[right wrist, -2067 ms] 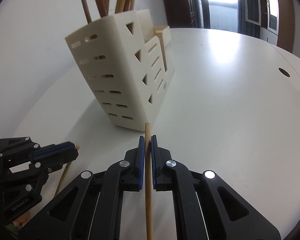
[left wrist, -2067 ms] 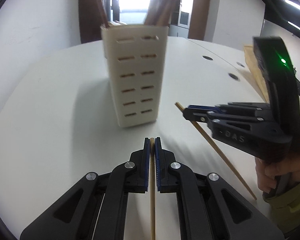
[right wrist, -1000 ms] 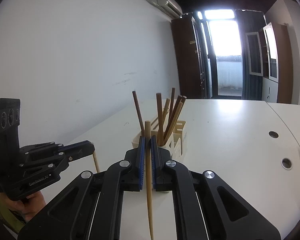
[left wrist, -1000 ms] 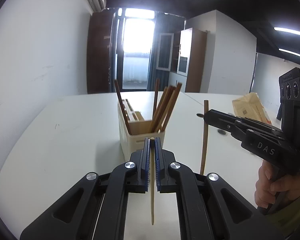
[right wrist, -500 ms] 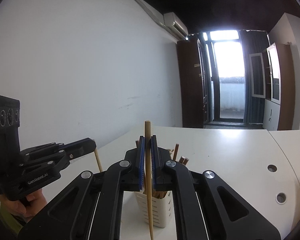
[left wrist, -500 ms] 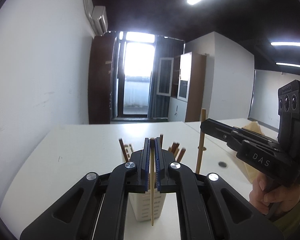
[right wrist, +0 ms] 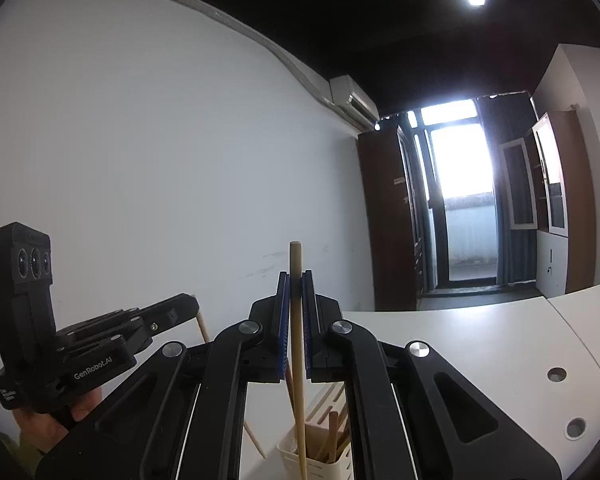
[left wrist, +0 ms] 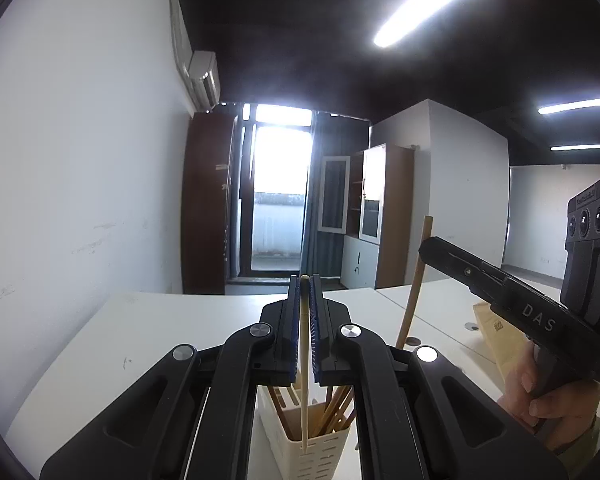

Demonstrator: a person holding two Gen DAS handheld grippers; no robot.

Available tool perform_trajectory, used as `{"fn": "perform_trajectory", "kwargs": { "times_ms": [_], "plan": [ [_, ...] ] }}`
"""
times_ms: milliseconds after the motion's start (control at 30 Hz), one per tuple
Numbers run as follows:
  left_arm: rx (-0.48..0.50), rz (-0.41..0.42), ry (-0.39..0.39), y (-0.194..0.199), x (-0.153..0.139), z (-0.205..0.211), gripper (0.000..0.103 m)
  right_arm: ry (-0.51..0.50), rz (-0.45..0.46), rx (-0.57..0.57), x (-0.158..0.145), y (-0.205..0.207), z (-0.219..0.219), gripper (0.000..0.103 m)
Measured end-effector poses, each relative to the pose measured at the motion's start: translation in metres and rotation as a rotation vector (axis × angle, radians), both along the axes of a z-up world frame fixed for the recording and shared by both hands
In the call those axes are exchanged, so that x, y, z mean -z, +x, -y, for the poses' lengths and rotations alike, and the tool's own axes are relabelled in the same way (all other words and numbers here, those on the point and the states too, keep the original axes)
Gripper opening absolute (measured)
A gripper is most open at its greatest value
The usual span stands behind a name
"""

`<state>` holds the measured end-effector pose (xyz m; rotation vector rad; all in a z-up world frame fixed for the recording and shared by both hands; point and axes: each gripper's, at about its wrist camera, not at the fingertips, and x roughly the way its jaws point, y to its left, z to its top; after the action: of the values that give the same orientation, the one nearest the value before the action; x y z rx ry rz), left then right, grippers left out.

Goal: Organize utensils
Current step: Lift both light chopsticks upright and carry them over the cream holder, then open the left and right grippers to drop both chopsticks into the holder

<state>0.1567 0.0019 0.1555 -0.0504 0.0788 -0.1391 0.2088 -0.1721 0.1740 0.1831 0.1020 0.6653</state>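
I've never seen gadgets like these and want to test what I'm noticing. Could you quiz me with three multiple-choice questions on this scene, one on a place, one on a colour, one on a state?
1. Where is the cream utensil holder?
A. Below the held chopsticks, on the white table
B. On the cabinet by the door
C. In the person's hand

2. What colour are the pads lining the left gripper?
A. Red
B. Blue
C. Yellow

3. How does the right gripper stand?
A. Wide open and empty
B. Lying flat on the table
C. Shut on a light chopstick

Answers:
1 A, the holder sits under both hanging sticks.
2 B, blue strips flank the pale chopstick.
3 C, the jaws pinch the near-upright stick.
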Motion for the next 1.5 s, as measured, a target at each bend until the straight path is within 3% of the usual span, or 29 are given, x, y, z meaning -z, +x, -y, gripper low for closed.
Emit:
{"fn": "perform_trajectory", "kwargs": {
  "times_ms": [367,833,1500],
  "plan": [
    [0.001,0.014,0.017,0.024,0.003,0.005,0.004,0.037,0.039,-0.002,0.01,0.026,-0.009,0.007],
    [-0.017,-0.127,0.02,0.067,0.024,0.002,0.004,-0.069,-0.098,-0.031,0.031,0.038,-0.028,0.007],
    [0.001,-0.234,0.05,0.087,0.047,-0.002,0.004,-0.132,-0.144,0.015,0.046,0.04,-0.032,0.007]
  ]
}}
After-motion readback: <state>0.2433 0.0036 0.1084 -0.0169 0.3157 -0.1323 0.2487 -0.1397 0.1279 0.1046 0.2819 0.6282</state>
